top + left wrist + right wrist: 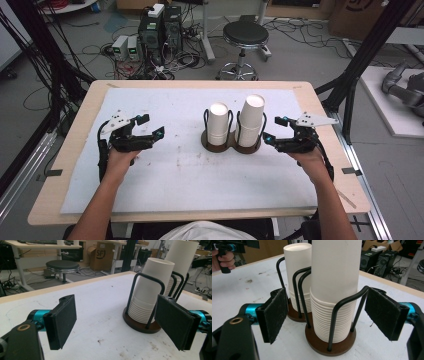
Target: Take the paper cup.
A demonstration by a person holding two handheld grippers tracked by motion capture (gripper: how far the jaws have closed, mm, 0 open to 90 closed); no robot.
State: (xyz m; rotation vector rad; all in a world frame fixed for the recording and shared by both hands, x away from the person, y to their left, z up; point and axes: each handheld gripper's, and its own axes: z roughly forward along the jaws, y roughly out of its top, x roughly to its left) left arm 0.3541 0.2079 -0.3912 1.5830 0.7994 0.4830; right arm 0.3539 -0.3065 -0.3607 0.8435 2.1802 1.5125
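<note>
Two stacks of white paper cups stand in a black wire holder on a brown base at mid-table: a shorter stack on the left, a taller stack on the right. My left gripper hovers open to the left of the holder, well apart from it. Its view shows the shorter stack ahead of its right pad, and nothing lies between its pads. My right gripper is open just right of the taller stack. In its view the pads flank the taller stack without touching it.
A stained white mat covers the wooden table. Beyond the far edge stand a black stool and computer boxes amid floor cables. Black frame posts rise at the right.
</note>
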